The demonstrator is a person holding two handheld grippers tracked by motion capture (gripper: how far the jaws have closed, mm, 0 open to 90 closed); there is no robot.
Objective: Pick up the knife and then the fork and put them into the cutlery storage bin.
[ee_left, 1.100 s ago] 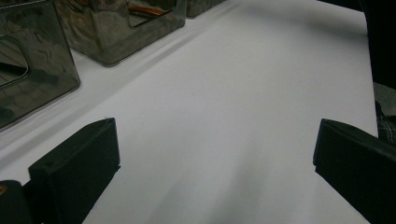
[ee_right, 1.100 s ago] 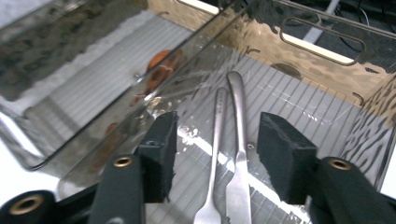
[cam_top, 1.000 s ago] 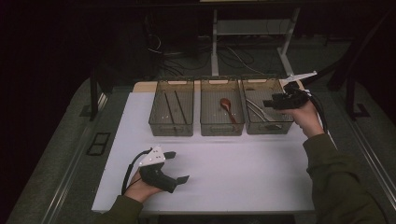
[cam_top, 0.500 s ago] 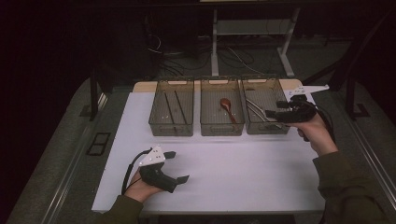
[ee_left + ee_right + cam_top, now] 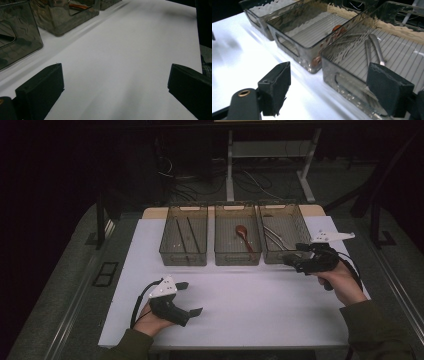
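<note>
The right gripper (image 5: 295,256), fingers just opened wide and empty, hovers at the right bin (image 5: 285,222) holding metal utensils (image 5: 375,48).

right gripper (image 5: 292,258): just before right bin's (image 5: 295,222) near wall | cutlery (image 5: 375,48) in that bin, beyond the jaws | spoon (image 5: 243,236) in middle bin (image 5: 237,255), to its left | left gripper (image 5: 192,297): on table (image 5: 250,305), well apart
</note>
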